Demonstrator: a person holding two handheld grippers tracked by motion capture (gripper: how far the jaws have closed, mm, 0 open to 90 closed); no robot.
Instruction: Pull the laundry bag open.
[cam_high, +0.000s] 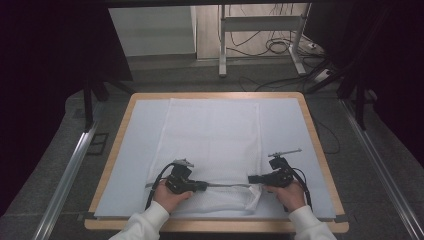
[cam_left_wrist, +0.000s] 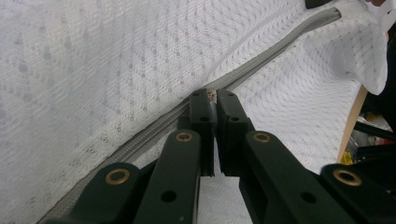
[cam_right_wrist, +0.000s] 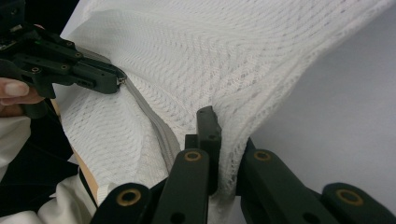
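Both tongs grip mesh bag (cam_high: 210, 145) between them.

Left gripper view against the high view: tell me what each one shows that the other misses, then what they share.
Left gripper view alone: the left tongs pinching a small metal zipper pull.
High view alone: the whole light wooden table, the pale blue sheet on it, both hands, the right tongs, and the floor cables.
Both: the white mesh bag and its grey zipper.
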